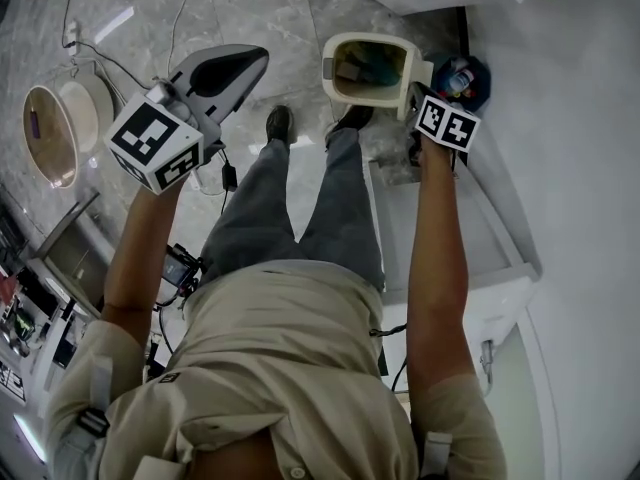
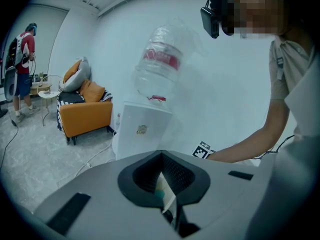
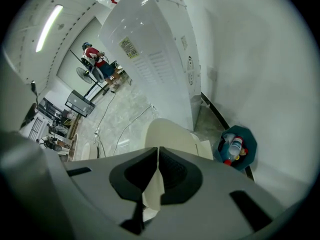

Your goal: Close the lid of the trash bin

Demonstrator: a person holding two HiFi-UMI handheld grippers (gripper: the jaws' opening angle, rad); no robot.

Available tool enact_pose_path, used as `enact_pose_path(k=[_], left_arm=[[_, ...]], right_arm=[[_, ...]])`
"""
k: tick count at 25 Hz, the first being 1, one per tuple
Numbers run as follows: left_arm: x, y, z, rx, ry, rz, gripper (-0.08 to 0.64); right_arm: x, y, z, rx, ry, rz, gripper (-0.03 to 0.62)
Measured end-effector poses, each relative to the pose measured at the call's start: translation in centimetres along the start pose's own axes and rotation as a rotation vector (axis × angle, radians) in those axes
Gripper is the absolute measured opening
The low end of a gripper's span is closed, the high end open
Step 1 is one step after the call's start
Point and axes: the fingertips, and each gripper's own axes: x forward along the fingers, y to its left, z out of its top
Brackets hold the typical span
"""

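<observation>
Standing open on the floor by the person's feet: cream trash bin, lid raised. Right gripper is near the lid, jaws clenched, empty. Left gripper is held well apart, likewise clenched. Recommended: push the lid's top edge with closed tips and lower it gently.

Bin partly behind hand-held gripper

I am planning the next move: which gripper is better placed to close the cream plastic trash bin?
Probably right. The right gripper hangs just beside the cream plastic trash bin and faces it; the left gripper is off to the side, and its view shows no bin.
</observation>
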Motion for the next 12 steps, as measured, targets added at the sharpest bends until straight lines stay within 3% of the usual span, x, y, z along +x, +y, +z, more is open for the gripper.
enact_pose_path(k=[12], left_arm=[[-2.8,4.4,-3.3,-0.067,-0.005,0.045,0.015]], right_arm=[[5.6,5.0,-1.1,-0.098,0.107,0.025,0.026]])
